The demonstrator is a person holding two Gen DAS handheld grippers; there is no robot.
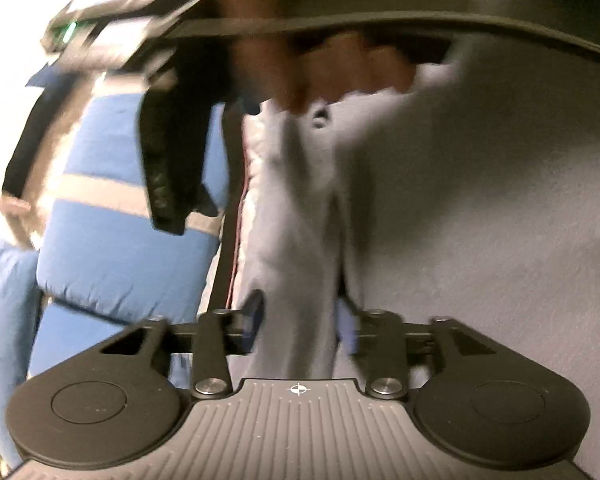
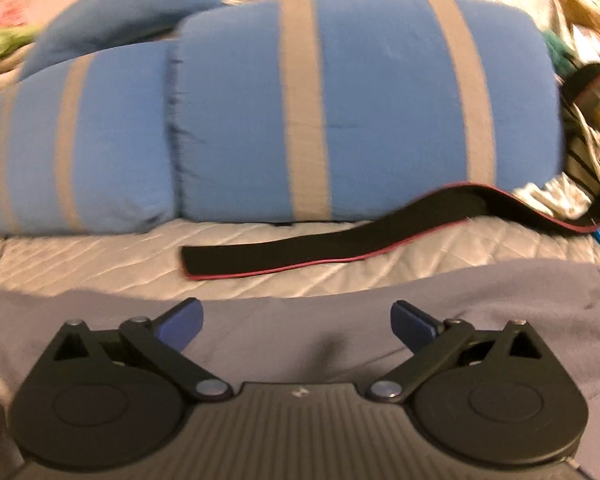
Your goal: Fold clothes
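A grey garment [image 1: 440,208] fills the right of the left wrist view. My left gripper [image 1: 300,316] is shut on a bunched fold of it, the cloth running up between the blue pads. The other gripper's body and a hand [image 1: 340,60] show blurred above the cloth. In the right wrist view the same grey garment [image 2: 300,332] lies flat on the bed under my right gripper [image 2: 296,320], which is open and empty just above it.
A black strap with red edging [image 2: 340,240] lies on the quilted bed cover [image 2: 100,256] beyond the garment. Blue pillows with grey stripes [image 2: 360,100] stand behind it. Loose clothes [image 2: 588,128] are piled at the far right.
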